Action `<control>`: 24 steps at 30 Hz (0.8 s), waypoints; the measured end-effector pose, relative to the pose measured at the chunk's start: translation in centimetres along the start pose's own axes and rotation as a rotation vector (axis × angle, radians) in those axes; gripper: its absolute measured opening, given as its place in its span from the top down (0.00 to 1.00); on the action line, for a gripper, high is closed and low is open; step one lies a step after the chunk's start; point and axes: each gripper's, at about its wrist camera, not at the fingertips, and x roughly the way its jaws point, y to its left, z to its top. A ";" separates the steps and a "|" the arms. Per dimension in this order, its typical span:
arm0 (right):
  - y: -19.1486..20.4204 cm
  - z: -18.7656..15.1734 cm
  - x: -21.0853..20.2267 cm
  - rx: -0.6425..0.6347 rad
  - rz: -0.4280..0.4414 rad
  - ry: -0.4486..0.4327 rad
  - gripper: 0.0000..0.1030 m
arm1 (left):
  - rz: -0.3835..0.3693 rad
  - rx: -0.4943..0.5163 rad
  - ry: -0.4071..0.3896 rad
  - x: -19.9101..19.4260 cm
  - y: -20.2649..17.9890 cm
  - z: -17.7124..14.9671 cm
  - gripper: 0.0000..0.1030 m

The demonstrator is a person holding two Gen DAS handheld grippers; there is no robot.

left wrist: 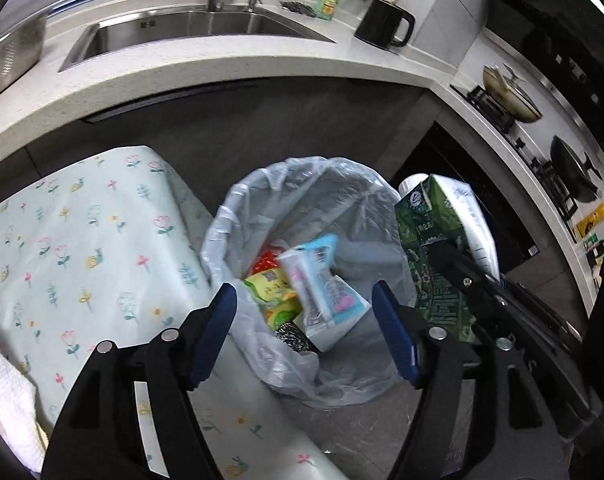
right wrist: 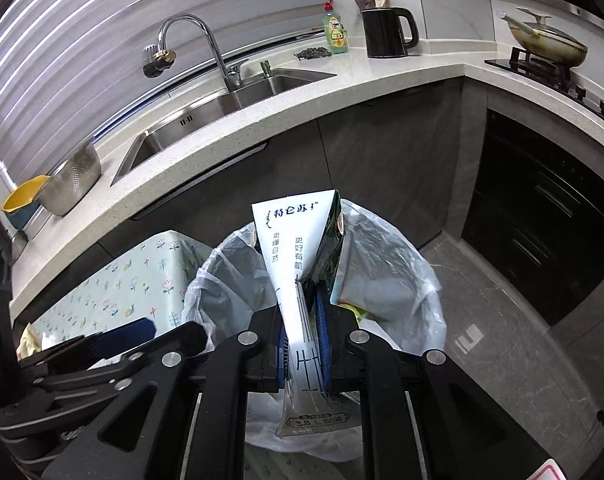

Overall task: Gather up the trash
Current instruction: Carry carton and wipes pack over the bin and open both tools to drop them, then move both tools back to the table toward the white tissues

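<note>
A bin lined with a clear plastic bag (left wrist: 342, 184) stands on the floor beside a table. Inside it lie a white, blue and pink packet (left wrist: 326, 292), a yellow wrapper (left wrist: 269, 286) and a red one (left wrist: 267, 260). My left gripper (left wrist: 304, 292) hangs open over the bin's mouth with nothing pressed between its blue pads. My right gripper (right wrist: 302, 312) is shut on a flattened green and white milk carton (right wrist: 289, 236), held upright over the bin liner (right wrist: 394, 264). In the left wrist view the milk carton (left wrist: 430, 232) shows at the bin's right rim.
A table with a floral cloth (left wrist: 81, 240) stands left of the bin, with a white towel (left wrist: 1, 392) on it. Behind runs a counter with a sink (left wrist: 189, 28), a black kettle (left wrist: 382, 24) and a hob with pans (left wrist: 510, 96). Grey floor (right wrist: 502, 340) lies to the right.
</note>
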 end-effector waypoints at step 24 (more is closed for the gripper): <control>16.5 -4.7 -13.4 -0.233 0.188 -0.118 0.39 | 0.338 -0.192 -0.224 -20.5 11.7 -8.4 0.13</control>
